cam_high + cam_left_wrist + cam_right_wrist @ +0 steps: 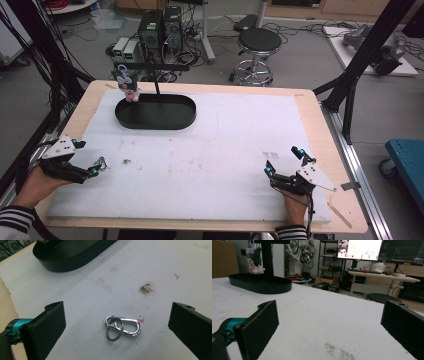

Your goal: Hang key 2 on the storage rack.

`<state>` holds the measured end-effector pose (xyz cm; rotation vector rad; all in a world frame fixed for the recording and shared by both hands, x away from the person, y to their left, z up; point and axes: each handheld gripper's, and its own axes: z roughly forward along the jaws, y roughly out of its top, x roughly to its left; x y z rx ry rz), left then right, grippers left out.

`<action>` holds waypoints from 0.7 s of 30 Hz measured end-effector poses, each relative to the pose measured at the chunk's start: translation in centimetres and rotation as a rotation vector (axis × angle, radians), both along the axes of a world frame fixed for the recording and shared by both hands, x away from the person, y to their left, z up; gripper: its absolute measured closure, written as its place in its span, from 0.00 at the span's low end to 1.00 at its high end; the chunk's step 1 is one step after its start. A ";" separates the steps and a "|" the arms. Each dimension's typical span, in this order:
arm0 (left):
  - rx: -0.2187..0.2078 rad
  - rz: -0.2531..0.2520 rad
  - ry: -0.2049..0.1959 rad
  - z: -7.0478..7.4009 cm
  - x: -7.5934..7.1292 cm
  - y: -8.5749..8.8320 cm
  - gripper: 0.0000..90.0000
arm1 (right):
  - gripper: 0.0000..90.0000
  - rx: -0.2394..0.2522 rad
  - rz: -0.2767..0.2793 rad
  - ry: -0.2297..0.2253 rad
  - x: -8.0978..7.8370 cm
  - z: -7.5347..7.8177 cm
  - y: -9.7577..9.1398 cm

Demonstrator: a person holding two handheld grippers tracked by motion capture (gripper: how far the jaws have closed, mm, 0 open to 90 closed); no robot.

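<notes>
A silver snap clasp with a split ring [121, 327] lies on the white mat between the wide-apart jaws of my left gripper [117, 327]; nothing touches it. From above the clasp [101, 163] sits just off the tip of the left gripper [92, 167] at the mat's left edge. My right gripper [285, 162] rests open at the front right, its jaws [329, 325] apart over bare mat. A plush toy [128, 84] hangs from a black stand with an oval base tray [155, 112] at the back left; the right gripper view shows the toy [255, 260] too.
The white foam mat [215, 150] covers most of the wooden table [320, 130]. A small dark stain [126, 161] marks the mat near the clasp. Beyond the table stand a stool [257, 42], computer cases and cables on the floor.
</notes>
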<state>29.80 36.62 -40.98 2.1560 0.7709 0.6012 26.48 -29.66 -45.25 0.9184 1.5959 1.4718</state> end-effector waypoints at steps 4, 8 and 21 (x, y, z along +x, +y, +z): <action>0.014 0.020 0.022 -0.6 0.2 0.3 0.02 | 0.01 0.001 0.000 -0.001 0.0 0.0 0.0; 0.020 0.031 0.047 -1.0 0.3 0.4 0.02 | 0.01 0.000 -0.001 0.000 0.0 0.0 0.0; 0.064 0.004 0.135 -1.8 0.7 0.1 0.28 | 0.01 -0.001 -0.001 -0.001 0.0 0.0 0.0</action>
